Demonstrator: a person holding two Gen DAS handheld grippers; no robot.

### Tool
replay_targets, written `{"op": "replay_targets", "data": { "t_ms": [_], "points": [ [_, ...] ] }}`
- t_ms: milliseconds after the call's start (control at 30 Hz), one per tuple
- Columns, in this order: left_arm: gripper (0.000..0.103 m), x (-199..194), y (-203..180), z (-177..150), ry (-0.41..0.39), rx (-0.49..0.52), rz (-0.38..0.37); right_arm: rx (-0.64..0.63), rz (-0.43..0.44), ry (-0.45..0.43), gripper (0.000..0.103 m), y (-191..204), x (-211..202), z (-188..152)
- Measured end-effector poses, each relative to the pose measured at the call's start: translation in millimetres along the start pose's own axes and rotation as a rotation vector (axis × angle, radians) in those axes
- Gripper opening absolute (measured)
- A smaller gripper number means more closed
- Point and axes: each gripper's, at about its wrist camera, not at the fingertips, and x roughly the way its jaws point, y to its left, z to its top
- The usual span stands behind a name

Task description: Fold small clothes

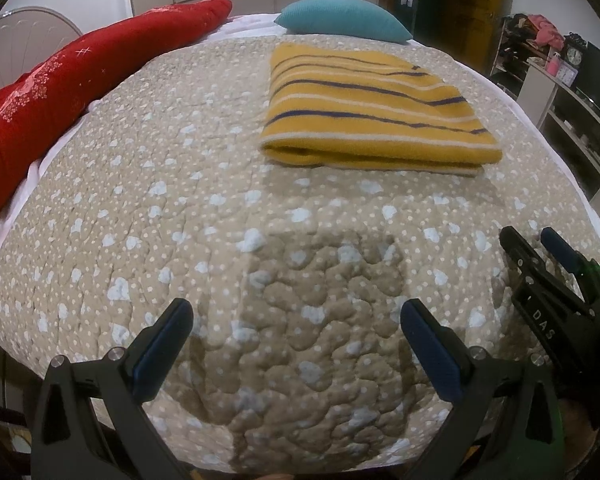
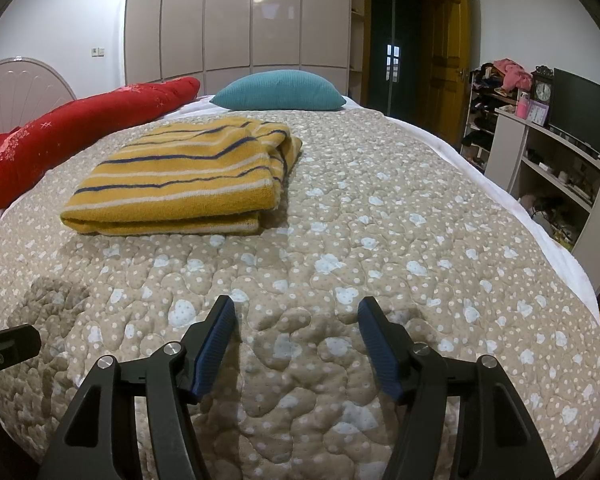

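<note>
Folded striped garment (image 1: 376, 112) lies far on quilt (image 1: 180, 200); left gripper (image 1: 296, 320) and right gripper (image 2: 298, 320) near, both spread wide, holding nothing.

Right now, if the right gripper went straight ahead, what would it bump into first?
Probably just the quilt: the right gripper points past the sweater, which lies off to its left. Depth is hard to judge.

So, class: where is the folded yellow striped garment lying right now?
The yellow striped garment lies folded on the quilted bedspread, just before the teal pillow, ahead of both open grippers and untouched.
</note>
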Motion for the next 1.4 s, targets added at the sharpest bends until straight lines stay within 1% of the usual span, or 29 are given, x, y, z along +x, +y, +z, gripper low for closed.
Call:
{"op": "replay_targets", "data": {
  "t_ms": [1400],
  "points": [
    [0.103,3.5,2.6,-2.5,0.01,-0.01,0.004,0.003,-0.014,-0.014,0.071,0.0,-1.4,0.7]
  ]
}}
